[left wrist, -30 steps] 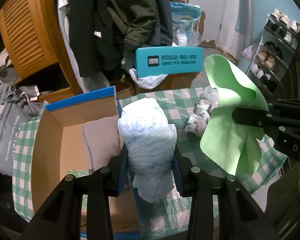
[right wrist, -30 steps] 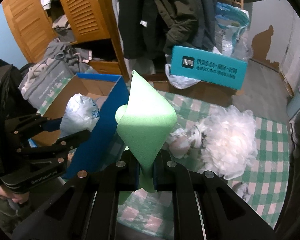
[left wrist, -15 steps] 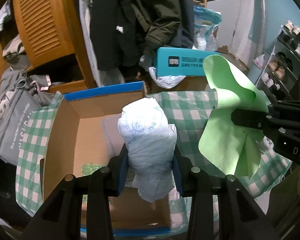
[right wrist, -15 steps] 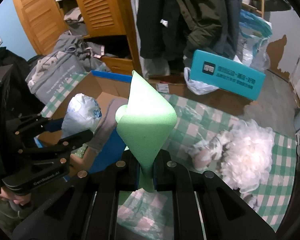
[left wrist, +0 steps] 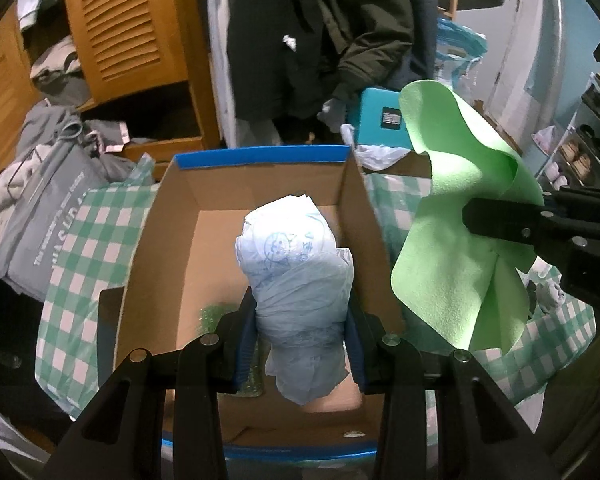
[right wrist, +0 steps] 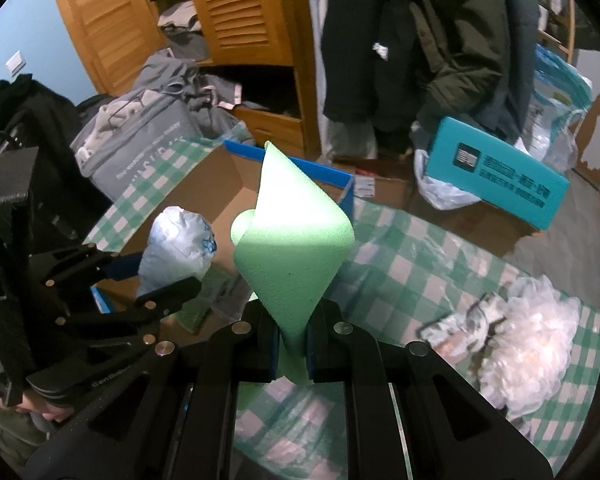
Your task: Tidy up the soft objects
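1. The bundled plastic bag (left wrist: 296,276), pale blue with a printed figure, is clamped upright between the fingers of the left hand-held gripper (left wrist: 300,336), above the open cardboard box (left wrist: 160,264).
2. The box has blue edges and sits on a green-checked cloth (left wrist: 84,248); a green speckled piece (right wrist: 198,300) lies on its floor.
3. The right hand-held gripper (right wrist: 292,354) is closed on a light green foam sheet (right wrist: 292,248), which curls upward, just beside the box's right wall.
4. A white fluffy bundle (right wrist: 532,340) lies on the cloth, well apart from the box.
5. A teal carton (right wrist: 496,172) stands behind.
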Motion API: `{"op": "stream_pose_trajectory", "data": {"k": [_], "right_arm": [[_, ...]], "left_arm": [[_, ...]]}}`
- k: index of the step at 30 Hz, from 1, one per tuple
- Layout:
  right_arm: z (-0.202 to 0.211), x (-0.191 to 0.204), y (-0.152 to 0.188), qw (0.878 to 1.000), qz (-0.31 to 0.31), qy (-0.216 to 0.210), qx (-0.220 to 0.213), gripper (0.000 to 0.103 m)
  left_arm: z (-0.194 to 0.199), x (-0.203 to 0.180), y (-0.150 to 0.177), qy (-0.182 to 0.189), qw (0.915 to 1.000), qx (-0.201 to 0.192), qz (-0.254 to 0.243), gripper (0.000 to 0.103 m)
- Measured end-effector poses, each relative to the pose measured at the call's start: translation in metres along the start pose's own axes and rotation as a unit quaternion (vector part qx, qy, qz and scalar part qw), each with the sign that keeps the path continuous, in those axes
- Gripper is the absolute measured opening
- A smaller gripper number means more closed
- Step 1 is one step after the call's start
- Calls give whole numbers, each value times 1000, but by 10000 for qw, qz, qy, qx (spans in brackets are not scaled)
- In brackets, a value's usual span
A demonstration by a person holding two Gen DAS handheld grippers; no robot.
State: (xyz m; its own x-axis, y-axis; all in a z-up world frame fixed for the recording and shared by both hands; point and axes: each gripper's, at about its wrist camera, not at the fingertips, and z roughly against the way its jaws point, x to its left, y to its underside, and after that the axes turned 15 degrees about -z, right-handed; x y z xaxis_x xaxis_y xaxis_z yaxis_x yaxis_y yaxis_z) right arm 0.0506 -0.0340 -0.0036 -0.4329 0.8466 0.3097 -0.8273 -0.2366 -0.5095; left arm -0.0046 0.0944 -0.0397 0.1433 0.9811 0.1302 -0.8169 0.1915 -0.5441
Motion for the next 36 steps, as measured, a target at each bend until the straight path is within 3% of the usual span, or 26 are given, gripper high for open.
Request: {"op": "stream_pose_trajectory", "data": {"k": [16, 30, 32, 34, 36], "right_arm": [[-47, 45, 0, 9985, 388, -74, 381, 9], [-67, 56, 6, 9966, 461, -116, 678, 11], [-66, 56, 6, 9968, 455, -60, 651, 29], [-64, 56, 5, 9972, 440, -69, 600, 42], [-60, 55, 5, 9975, 422, -92, 553, 53]], "left_arm": [[-6, 40, 22, -134, 9989, 189, 417, 40], [-7, 48, 29, -198, 9979, 280, 545, 43], [-6, 48, 29, -237, 9979, 281, 539, 48], [-5, 49, 29, -310, 9978, 250, 532, 56], [-2, 48, 28, -346, 9978, 223, 519, 57]]}}
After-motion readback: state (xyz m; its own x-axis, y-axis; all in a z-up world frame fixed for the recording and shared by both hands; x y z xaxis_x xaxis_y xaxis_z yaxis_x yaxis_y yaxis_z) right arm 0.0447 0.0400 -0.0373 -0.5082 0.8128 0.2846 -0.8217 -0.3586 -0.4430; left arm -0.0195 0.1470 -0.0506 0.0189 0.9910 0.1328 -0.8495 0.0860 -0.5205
